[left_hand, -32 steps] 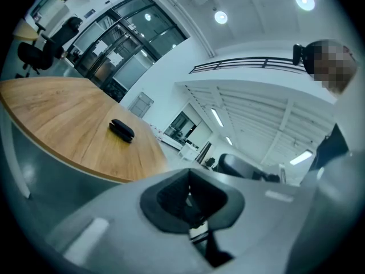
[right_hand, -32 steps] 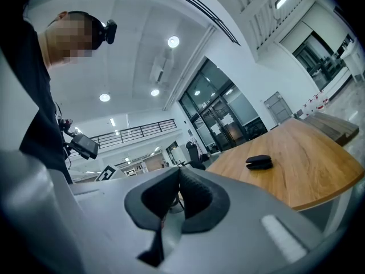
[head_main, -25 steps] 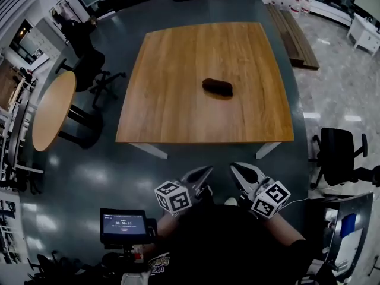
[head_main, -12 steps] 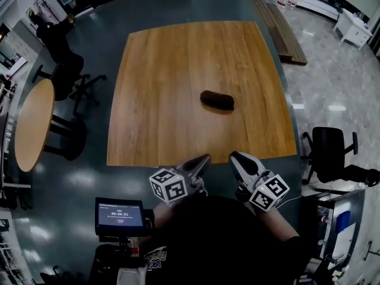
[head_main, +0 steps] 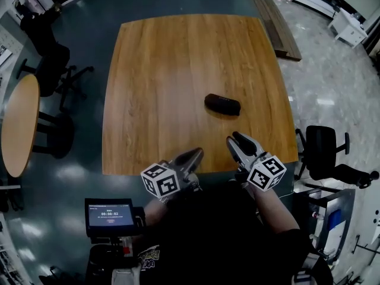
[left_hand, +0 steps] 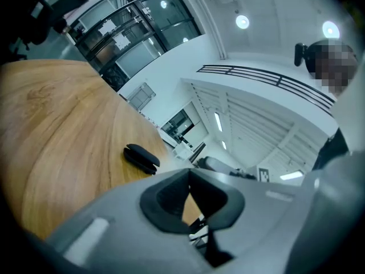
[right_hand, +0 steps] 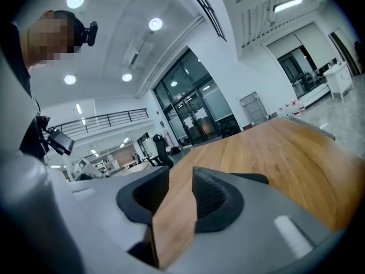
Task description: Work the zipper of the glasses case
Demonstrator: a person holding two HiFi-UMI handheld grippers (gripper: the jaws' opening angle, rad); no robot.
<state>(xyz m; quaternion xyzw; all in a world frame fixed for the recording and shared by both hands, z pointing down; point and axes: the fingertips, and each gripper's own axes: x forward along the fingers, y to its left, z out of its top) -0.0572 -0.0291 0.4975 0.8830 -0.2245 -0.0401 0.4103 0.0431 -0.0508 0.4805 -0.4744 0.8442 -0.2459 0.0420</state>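
Found at 4 o'clock from the table (head_main: 178, 70) centre: glasses case (head_main: 222, 104), flat on the wood. Pinched together on nothing: left gripper (head_main: 193, 155). Just been parting: right gripper (head_main: 236, 140) jaws (only bare wood between), case at its 12 o'clock, untouched.

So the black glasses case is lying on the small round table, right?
Not quite. The case lies on the square table, not the round table off to the left. The head view shows it.
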